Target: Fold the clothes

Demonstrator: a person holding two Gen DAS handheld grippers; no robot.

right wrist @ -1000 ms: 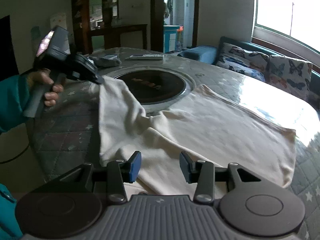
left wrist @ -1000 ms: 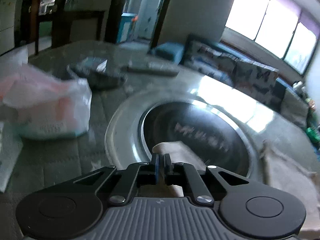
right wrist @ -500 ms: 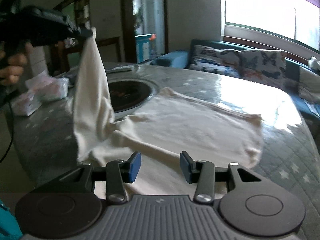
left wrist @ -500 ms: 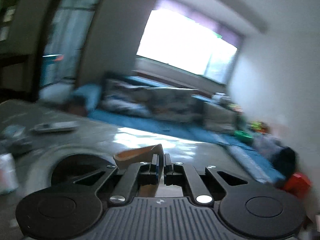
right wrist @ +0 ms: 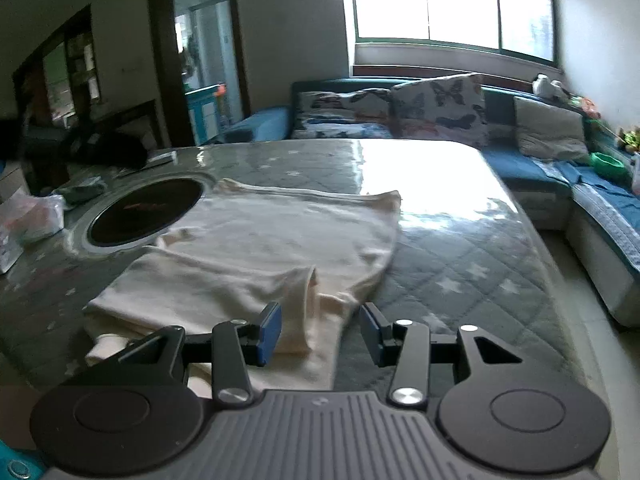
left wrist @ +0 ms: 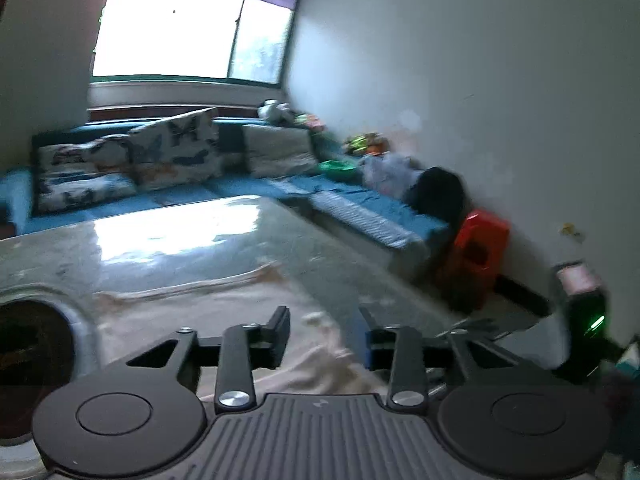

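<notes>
A cream garment (right wrist: pixel 256 256) lies on the grey quilted table (right wrist: pixel 460 264), with its left part folded over the body and a sleeve end near the front. It also shows in the left wrist view (left wrist: pixel 224 312), blurred. My left gripper (left wrist: pixel 324 338) is open and empty just above the cloth. My right gripper (right wrist: pixel 320 332) is open and empty, low over the garment's near edge by the folded sleeve.
A round black hob (right wrist: pixel 146 210) is set in the table at the left. Plastic bags (right wrist: pixel 32 216) and dark clutter (right wrist: pixel 108 148) sit at the far left. A blue sofa (right wrist: pixel 560 168) with cushions runs behind and to the right. A red stool (left wrist: pixel 476 256) stands by the wall.
My left gripper carried the garment's side over to the right, let go and now stands open. The lifted cloth now lies folded on the garment. The right gripper stayed open.
</notes>
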